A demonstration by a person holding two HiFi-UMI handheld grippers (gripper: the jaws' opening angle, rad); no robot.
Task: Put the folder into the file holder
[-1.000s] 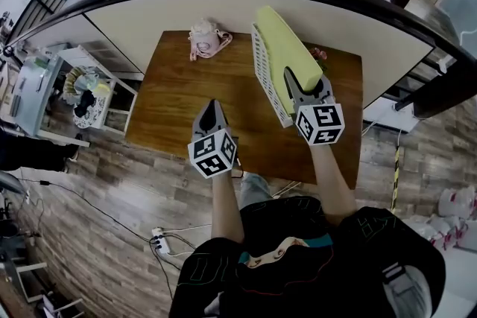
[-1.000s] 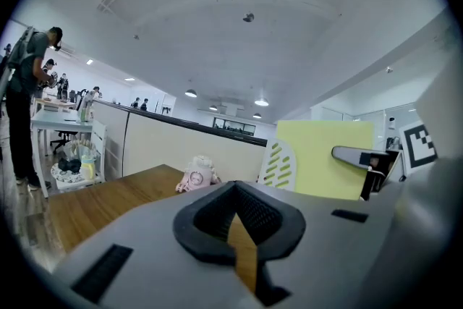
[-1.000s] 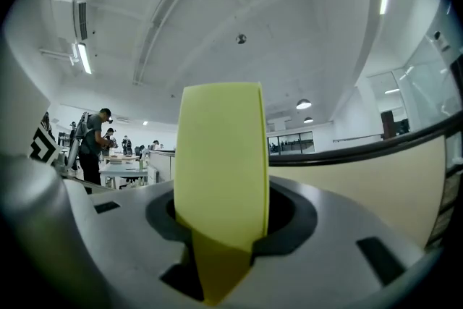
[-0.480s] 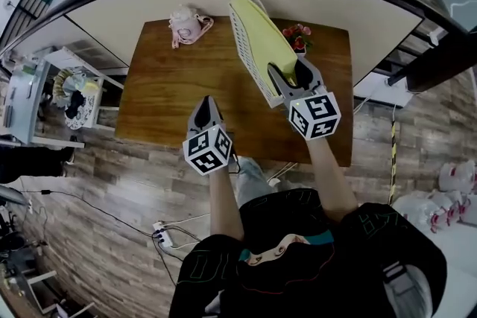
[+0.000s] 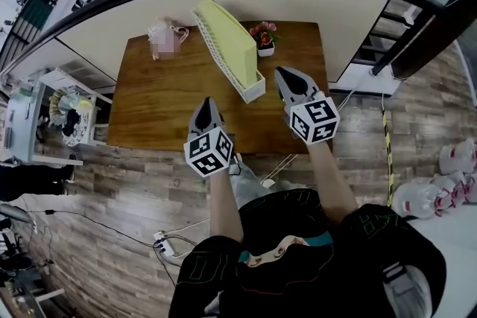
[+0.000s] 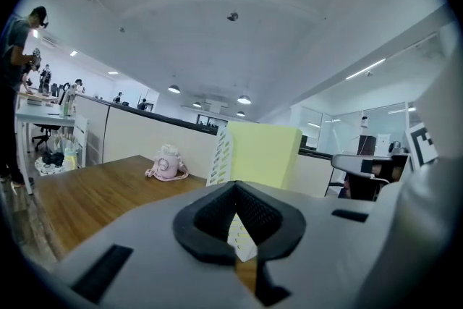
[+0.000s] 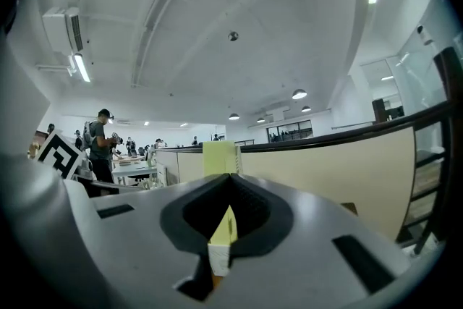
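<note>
The yellow folder (image 5: 227, 37) stands upright inside the white slotted file holder (image 5: 252, 91) on the wooden table (image 5: 156, 97). My right gripper (image 5: 282, 74) is shut and empty, just right of the holder's near end and apart from it. My left gripper (image 5: 209, 102) is shut with nothing in it, over the table's front edge, left of the holder. In the left gripper view the folder (image 6: 264, 155) and holder (image 6: 220, 155) rise beyond the closed left gripper (image 6: 233, 184). In the right gripper view the folder (image 7: 217, 158) shows end-on past the closed right gripper (image 7: 231, 177).
A pink item (image 5: 162, 37) lies at the table's back left and a small flower pot (image 5: 264, 39) stands behind the holder. A cream partition (image 5: 298, 0) with a dark railing runs along the table's far side. Wooden floor lies below the near edge.
My right gripper has let go of the folder, drawn back towards the table's near right, and its jaws have closed. The folder stays in the holder. The left gripper has barely moved.
</note>
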